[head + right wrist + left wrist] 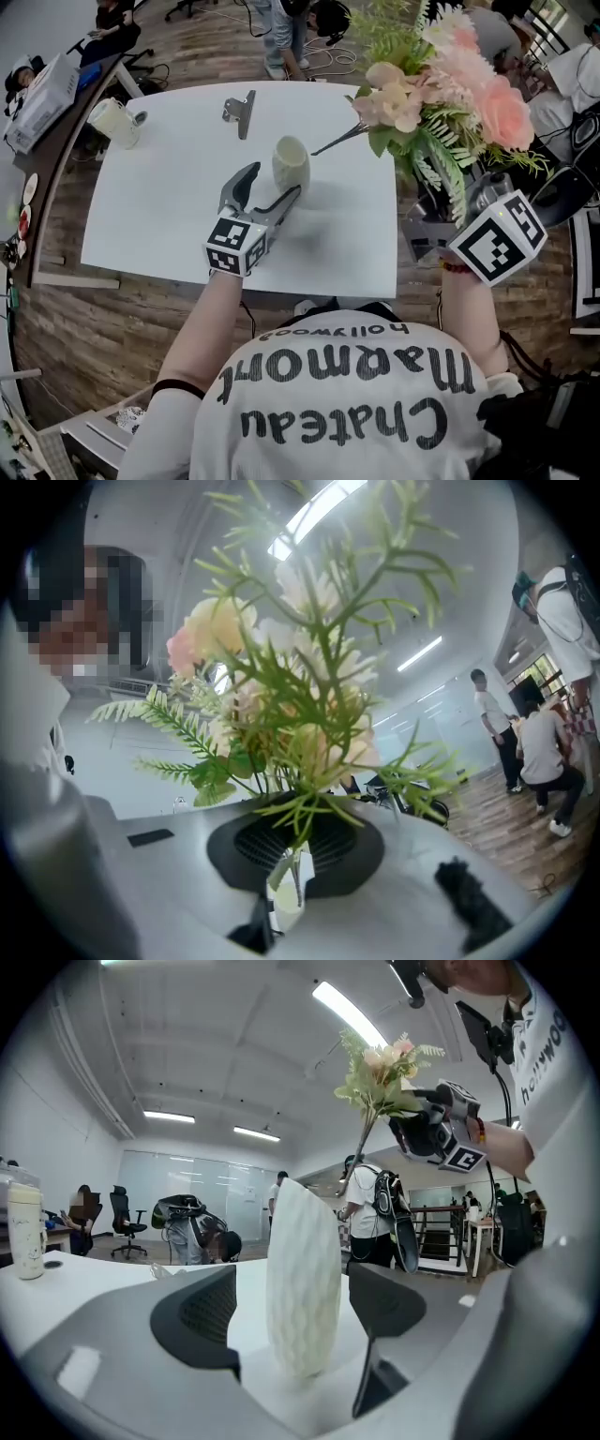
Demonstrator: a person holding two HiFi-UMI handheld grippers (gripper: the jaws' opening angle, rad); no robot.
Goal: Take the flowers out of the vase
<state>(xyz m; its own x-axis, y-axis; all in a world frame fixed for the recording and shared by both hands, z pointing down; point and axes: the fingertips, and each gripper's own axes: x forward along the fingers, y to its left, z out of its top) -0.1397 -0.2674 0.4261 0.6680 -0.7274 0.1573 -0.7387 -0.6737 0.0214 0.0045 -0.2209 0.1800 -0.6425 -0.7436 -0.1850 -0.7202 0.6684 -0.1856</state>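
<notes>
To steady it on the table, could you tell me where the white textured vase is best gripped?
Take the white textured egg-shaped vase across its widest middle, coming in level from the person's side, as the left gripper straddles it, jaws open. It stands upright and narrows toward its foot, so a lower grip might slip.

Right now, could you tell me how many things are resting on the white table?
3: the vase between the left gripper's jaws, a metal clip beyond it, and a lidded cup at the far-left corner. Small items may be hidden.
</notes>
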